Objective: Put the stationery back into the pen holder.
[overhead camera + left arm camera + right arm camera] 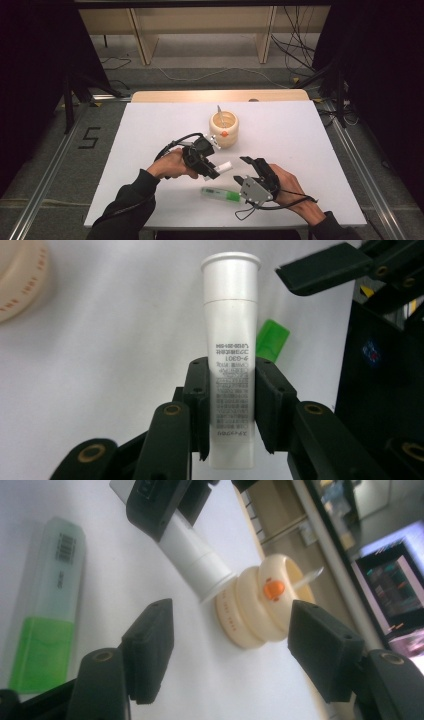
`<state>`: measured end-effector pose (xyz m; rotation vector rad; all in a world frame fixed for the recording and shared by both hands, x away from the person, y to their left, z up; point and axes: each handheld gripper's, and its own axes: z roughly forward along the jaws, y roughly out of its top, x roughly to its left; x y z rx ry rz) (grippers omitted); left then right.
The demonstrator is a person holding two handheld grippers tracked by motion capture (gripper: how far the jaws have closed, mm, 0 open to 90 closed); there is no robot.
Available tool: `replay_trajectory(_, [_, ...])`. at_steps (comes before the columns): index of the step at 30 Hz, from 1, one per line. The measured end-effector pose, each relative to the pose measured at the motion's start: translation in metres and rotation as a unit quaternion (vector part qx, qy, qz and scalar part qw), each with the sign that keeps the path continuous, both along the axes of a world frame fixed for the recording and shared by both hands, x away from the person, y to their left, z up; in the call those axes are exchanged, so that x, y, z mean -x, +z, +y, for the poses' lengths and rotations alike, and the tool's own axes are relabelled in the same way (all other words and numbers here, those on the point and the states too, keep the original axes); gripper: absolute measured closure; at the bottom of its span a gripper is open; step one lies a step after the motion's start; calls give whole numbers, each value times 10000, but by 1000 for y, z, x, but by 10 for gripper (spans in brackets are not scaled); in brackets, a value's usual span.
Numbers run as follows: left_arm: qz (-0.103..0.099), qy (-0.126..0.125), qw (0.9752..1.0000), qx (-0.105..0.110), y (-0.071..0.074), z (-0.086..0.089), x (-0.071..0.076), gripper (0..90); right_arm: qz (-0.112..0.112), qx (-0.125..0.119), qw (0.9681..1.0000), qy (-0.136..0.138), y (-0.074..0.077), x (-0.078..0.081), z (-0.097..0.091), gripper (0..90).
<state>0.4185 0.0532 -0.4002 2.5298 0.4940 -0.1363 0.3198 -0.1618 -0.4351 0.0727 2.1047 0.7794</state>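
Observation:
My left gripper (pixel 212 170) is shut on a white tube with printed text (pixel 231 340), held above the white table (pixel 300 150) with its capped end (pixel 226 166) pointing right. The pads (pixel 200 390) press on the tube's lower half. My right gripper (pixel 241 170) stands open just right of the cap, with nothing between its jaws. In the right gripper view the right gripper (pixel 235 650) faces the tube (pixel 197 560). A green and clear highlighter (pixel 222 195) lies on the table below both grippers.
A cream round holder (pixel 224 129) with an orange dot and a thin stick in it stands behind the grippers at the table's middle. A wooden strip (pixel 220 95) runs along the far edge. Cables lie on the floor beyond.

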Motion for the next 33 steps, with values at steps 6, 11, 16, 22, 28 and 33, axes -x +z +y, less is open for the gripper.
replay_trajectory(6, [-86, 277, 9994, 194, 3, 7, -4, 706, 462, -277, 9985, -130, 0, -7, -5, 332])
replay_trajectory(11, [-119, 414, 9987, 271, 5, 11, -6, 706, 731, -486, 9959, -225, -1, -10, -5, 321])
replay_trajectory(16, [-186, 620, 9971, 411, 7, 15, -8, 706, 995, -711, 9922, -260, 0, -13, -7, 312])
replay_trajectory(22, [-303, 881, 9939, 597, 9, 18, -11, 706, 1288, -885, 9873, -287, 0, -15, -9, 297])
replay_trajectory(28, [-458, 1155, 9892, 774, 12, 22, -14, 706, 1523, -1034, 9824, -308, -2, -18, -9, 275])
replay_trajectory(33, [-642, 1442, 9829, 949, 15, 25, -16, 706, 1697, -1144, 9782, -346, -2, -19, -10, 268])
